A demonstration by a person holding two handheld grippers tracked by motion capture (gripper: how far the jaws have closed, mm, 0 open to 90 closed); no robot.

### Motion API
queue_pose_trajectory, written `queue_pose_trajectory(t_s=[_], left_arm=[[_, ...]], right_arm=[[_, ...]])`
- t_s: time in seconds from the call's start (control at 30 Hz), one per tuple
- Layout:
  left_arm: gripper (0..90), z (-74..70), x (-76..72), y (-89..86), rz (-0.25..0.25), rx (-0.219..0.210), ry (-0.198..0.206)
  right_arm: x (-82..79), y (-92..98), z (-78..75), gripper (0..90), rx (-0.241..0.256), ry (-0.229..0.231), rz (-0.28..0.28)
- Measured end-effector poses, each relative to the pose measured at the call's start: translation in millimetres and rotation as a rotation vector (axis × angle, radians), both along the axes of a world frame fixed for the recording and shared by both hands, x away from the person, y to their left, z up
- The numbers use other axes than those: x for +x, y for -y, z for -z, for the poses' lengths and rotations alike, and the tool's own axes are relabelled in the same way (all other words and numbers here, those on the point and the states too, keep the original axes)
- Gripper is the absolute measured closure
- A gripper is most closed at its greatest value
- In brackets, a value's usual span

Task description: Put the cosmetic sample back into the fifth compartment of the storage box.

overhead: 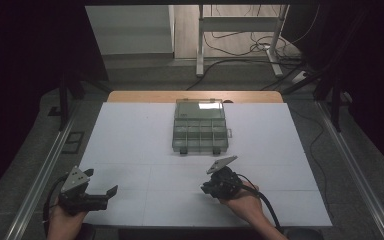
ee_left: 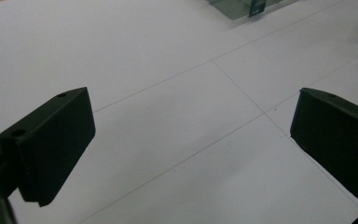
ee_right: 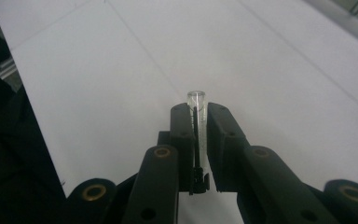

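We see a small clear tube (ee_right: pixel 197 121) clamped upright between the fingers of the right gripper (ee_right: pixel 197 116), its open rim just above their tips, over the near right part of the white surface (overhead: pixel 130 140). In the high view the right gripper (overhead: pixel 215 187) sits near the front edge, well short of the clear compartment box (overhead: pixel 201 127) at the far middle. The left gripper (overhead: pixel 107 192) rests at the near left corner, its fingers (ee_left: pixel 51 140) spread wide and holding nothing.

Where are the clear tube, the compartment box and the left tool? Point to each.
clear tube (ee_right: pixel 197 109), right gripper view, its upper end above the jaws.
compartment box (overhead: pixel 200 132), high view, middle of the divided tray.
left tool (overhead: pixel 100 192), high view, between its open jaws.
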State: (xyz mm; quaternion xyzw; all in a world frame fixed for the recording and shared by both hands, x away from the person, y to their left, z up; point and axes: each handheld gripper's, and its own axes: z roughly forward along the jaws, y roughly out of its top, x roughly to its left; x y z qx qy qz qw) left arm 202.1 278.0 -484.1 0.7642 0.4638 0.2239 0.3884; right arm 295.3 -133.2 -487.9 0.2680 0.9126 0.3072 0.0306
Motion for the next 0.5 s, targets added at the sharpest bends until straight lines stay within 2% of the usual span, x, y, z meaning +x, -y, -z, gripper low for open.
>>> queue_pose_trajectory(t_s=[0.23,0.5], left_arm=[[0.5,0.0,0.1,0.1,0.002,0.0,0.0],[0.5,0.2,0.4,0.6,0.003,0.0,-0.001]], right_arm=[[9.8,1.7,-3.7,80.1,0.039,-0.009,0.024],[19.9,3.0,-8.4,80.1,0.067,0.003,0.046]])
